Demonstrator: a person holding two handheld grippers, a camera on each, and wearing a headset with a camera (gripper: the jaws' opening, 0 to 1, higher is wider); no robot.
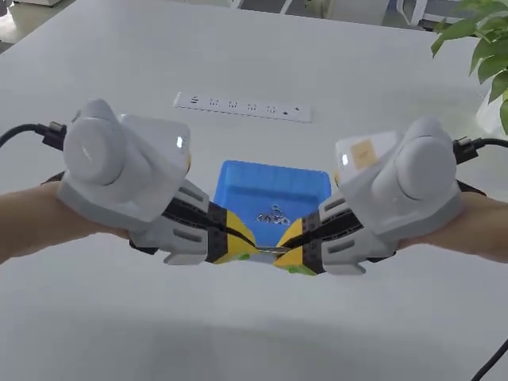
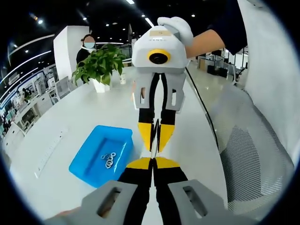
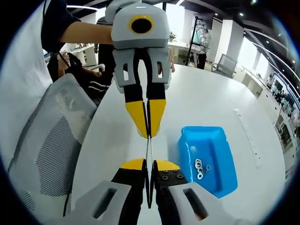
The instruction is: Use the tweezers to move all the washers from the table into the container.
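Labels: tan sticker [image 1: 363,151] on right gripper [image 1: 290,255], text too small to read.
Container: blue container [image 1: 238,178] sat at 12 o'clock from the jaw tips, washers [image 1: 272,215] clustered inside.
Tweezers: tweezers [image 1: 266,251] bridged both grippers, near the container's front rim.
Left gripper [image 1: 242,252]: clamped on 1 tweezer end, pointed to 3 o'clock.
Right gripper: clamped on the other end, pointed to 9 o'clock.
Table [image 1: 238,333]: power strip [image 1: 242,106] lay at 12 o'clock, beyond the container.

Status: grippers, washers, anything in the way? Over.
Left gripper and right gripper tip to tip, both shut on tweezers. Washers in blue container. Power strip beyond, clear of them.
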